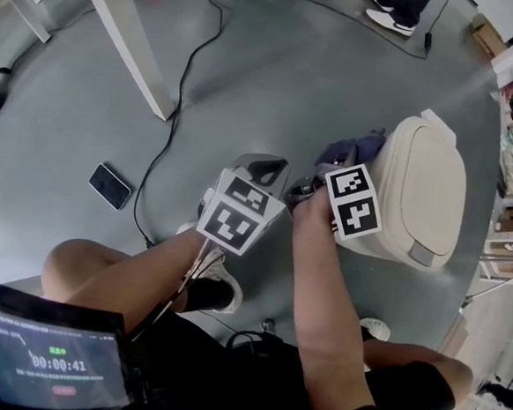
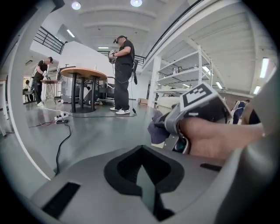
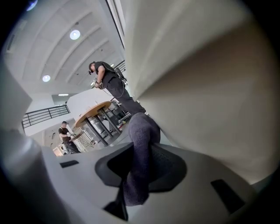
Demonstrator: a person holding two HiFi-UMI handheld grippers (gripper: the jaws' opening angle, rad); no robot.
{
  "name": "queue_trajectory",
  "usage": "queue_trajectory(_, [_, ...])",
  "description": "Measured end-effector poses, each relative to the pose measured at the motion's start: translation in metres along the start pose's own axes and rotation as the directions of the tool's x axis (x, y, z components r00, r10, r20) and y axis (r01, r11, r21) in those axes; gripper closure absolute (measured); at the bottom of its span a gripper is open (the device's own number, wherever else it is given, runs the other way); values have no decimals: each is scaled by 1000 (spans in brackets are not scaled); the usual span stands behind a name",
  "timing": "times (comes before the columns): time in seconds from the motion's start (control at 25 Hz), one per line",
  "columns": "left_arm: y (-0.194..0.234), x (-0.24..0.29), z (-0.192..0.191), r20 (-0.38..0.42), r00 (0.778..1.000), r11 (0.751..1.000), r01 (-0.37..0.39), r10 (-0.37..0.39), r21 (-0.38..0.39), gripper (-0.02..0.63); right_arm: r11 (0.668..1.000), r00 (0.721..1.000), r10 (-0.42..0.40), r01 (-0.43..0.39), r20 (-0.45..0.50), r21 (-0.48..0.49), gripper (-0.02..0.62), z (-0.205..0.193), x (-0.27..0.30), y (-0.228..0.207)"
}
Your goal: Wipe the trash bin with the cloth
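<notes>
Right gripper (image 3: 139,181) jaws clenched on dark cloth (image 3: 142,140) beside lidded beige trash bin (image 1: 422,182); left gripper (image 2: 146,186) jaws together, empty.

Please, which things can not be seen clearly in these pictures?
- Head view: the right gripper hides whether the cloth touches the trash bin.
- Right gripper view: the trash bin is cut off by the edges; its shape is unclear.
- Head view: the screen's smaller print is too small to read.

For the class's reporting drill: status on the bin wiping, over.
Right gripper shut on purple cloth, close beside beige trash bin. Left gripper shut, empty. Nothing between cloth and bin.
</notes>
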State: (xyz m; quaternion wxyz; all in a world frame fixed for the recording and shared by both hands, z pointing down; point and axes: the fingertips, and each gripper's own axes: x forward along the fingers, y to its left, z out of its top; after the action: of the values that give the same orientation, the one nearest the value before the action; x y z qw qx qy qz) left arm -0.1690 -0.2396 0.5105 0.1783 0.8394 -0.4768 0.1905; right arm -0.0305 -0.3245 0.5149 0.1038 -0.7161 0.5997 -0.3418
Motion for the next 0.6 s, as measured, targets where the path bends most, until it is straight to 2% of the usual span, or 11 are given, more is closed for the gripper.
queue_trajectory(0.12, [4, 0, 1, 1, 1000, 1000, 2, -2, -9, 609, 998, 998, -66, 66, -13, -14, 506, -14, 10, -14])
queue_trajectory(0.32, [3, 0, -3, 5, 1000, 1000, 12, -12, -16, 609, 986, 994, -102, 97, -34, -136, 506, -32, 29, -28])
queue_trajectory(0.6, [12, -1, -11, -5, 1000, 999, 13, -13, -50, 609, 963, 974, -198, 172, -111, -208, 506, -74, 47, -62])
